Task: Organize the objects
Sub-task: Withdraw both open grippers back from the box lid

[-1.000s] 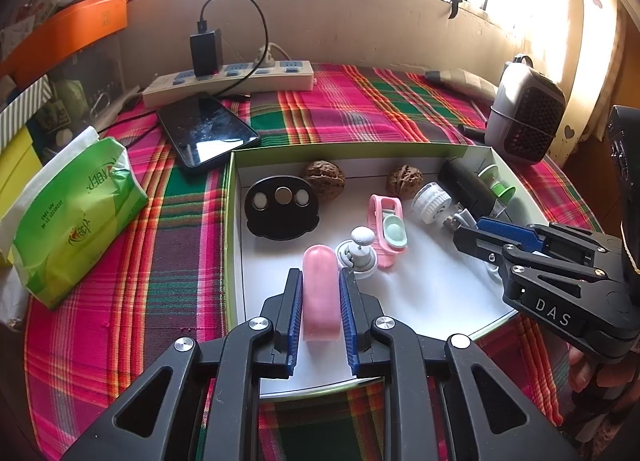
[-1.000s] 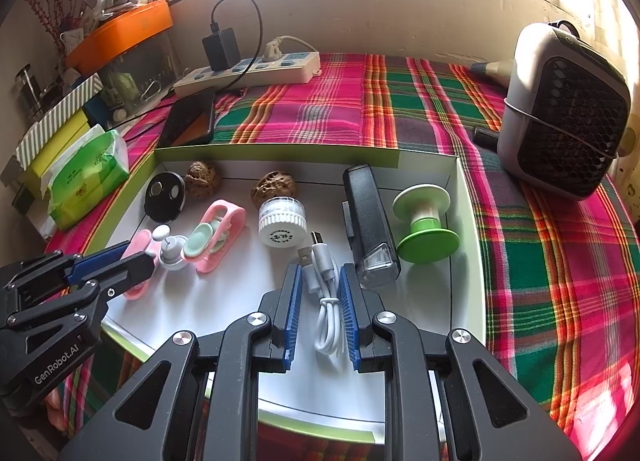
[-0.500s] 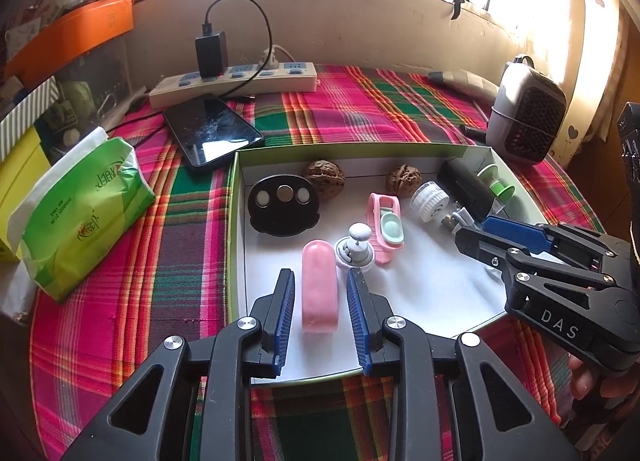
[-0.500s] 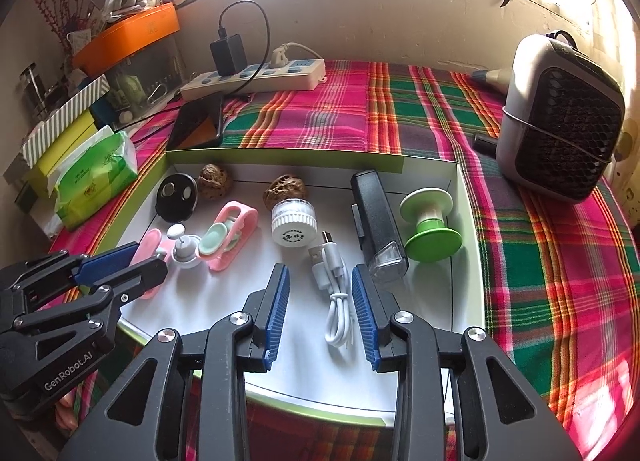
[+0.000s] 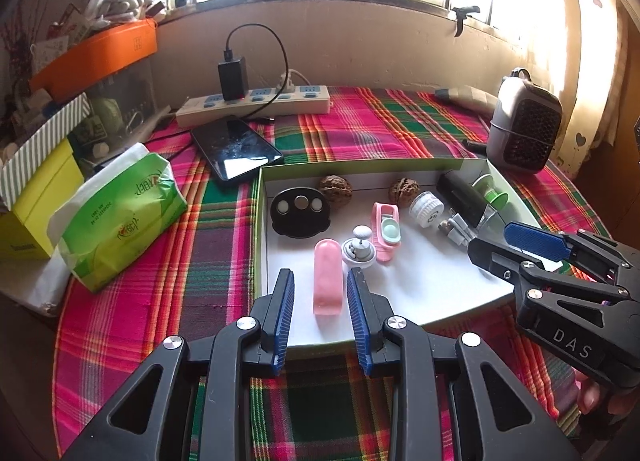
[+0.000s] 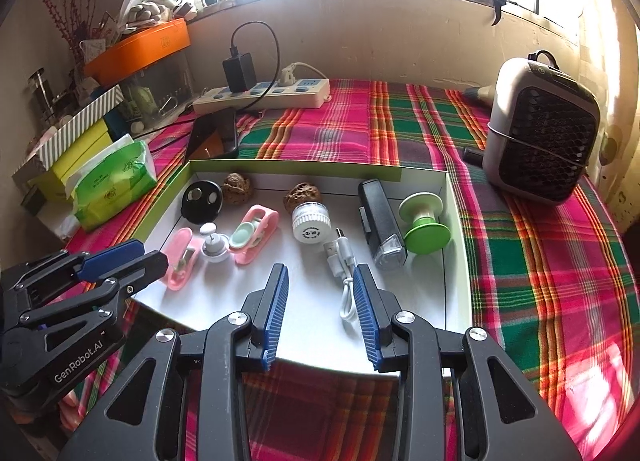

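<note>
A white tray with a green rim (image 5: 360, 165) holds several small items. A pink case (image 5: 327, 261) lies flat on its floor between the blue pads of my left gripper (image 5: 320, 277), and the pads stand clear of it. In the right wrist view a white cable (image 6: 342, 261) lies just beyond my right gripper (image 6: 320, 273). Its jaws are opening, and the cable's loop sits close by the right pad without being pressed. Further back are a black disc (image 5: 300, 213), two walnuts (image 5: 335, 188), a pink clip (image 5: 385, 229), a white cap (image 6: 311, 221), a black lamp (image 6: 378, 213) and a green spool (image 6: 424, 221).
The tray sits on a plaid cloth (image 5: 160, 301). Left of it lie a green tissue pack (image 5: 120, 217) and a yellow box (image 5: 36, 197). A phone (image 5: 236, 149) and a power strip (image 5: 256, 103) are behind it, and a small heater (image 6: 544, 137) stands at the right.
Both grippers have let go: the left released the pink case, the right the white cable. Both jaws spread and both grippers drew back and up toward the tray's near edge.
</note>
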Demonstrator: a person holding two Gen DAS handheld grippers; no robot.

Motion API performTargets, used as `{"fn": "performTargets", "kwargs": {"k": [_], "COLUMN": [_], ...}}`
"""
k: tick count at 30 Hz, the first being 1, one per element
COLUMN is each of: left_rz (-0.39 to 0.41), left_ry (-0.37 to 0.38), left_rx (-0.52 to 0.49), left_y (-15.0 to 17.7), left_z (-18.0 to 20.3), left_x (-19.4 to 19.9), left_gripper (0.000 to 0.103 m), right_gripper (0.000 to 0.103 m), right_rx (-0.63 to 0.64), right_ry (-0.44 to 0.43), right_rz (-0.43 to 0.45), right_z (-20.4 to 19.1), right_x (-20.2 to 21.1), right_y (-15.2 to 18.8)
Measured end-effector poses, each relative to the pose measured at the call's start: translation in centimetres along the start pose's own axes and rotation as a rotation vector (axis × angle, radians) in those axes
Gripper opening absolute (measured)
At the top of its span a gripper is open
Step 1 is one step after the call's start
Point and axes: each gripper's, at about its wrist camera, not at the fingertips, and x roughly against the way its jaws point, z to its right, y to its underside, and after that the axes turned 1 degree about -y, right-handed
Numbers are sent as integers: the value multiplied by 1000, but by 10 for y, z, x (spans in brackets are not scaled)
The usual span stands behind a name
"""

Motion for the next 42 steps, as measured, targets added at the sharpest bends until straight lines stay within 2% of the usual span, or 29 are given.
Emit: {"fn": "performTargets", "kwargs": {"k": [2,15,24,31,42], "left_rz": [1,22,-9,-40,-75], "left_ry": [16,16,27,17,15], "left_rx": [6,-1,3,6,5], "left_y": [2,21,43,59,69], "left_z": [1,15,21,24,27], "left_x": [5,33,35,30,25], "left_gripper": [26,26,26,26,26], "right_gripper": [49,49,49,49,49], "right_rx": [-2,-4,-15,-22,-41], "right_ry": [-3,41,71,90,128], "right_rz": [9,62,45,-8,-40], "right_z": [-1,-6,-5,-7,-2], "right_x": [4,39,47,40,40], "right_y": [2,22,43,61,74]}}
